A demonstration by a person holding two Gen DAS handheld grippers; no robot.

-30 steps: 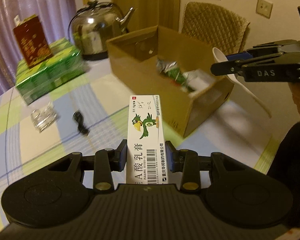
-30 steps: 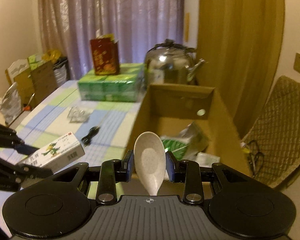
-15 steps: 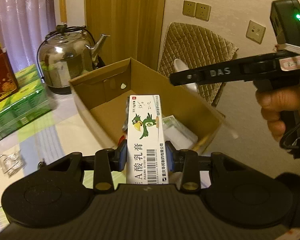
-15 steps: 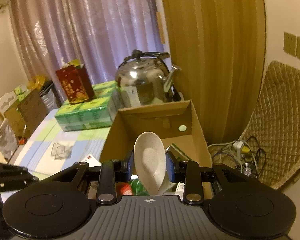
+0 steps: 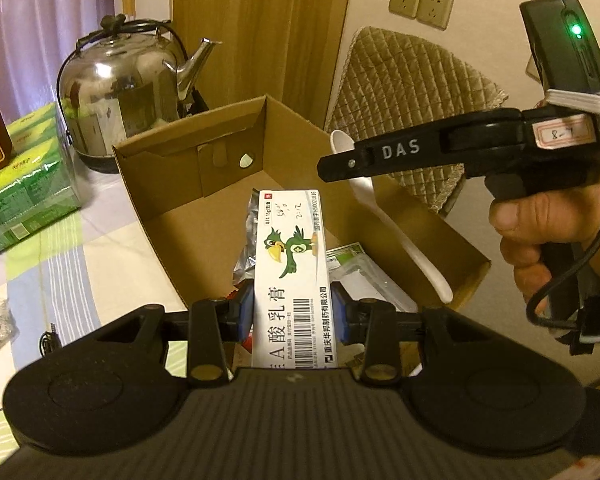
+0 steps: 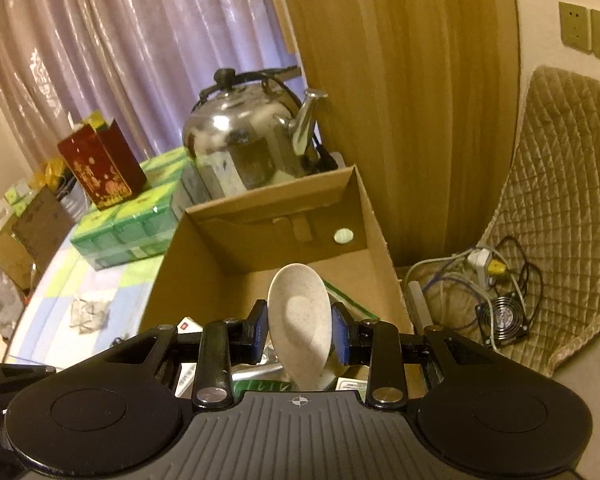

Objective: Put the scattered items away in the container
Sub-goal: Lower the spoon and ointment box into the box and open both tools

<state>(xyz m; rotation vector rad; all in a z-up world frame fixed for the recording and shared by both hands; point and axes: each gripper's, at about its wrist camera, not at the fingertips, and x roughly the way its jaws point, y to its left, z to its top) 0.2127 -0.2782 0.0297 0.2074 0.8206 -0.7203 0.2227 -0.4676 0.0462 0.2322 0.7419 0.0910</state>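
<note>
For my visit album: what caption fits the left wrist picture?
Left gripper holds a parrot-print medicine box over the cardboard box; right gripper brings a white spoon.

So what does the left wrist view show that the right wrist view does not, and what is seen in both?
Only the left wrist view shows the left gripper shut on the ointment box, the hand holding the right gripper's body, the spoon's long handle, and a black cable on the table.

Only the right wrist view shows the right gripper from behind, a small fan and a tangle of wires on the floor.

Both show the carton, kettle, spoon, green packs and wall sockets.
</note>
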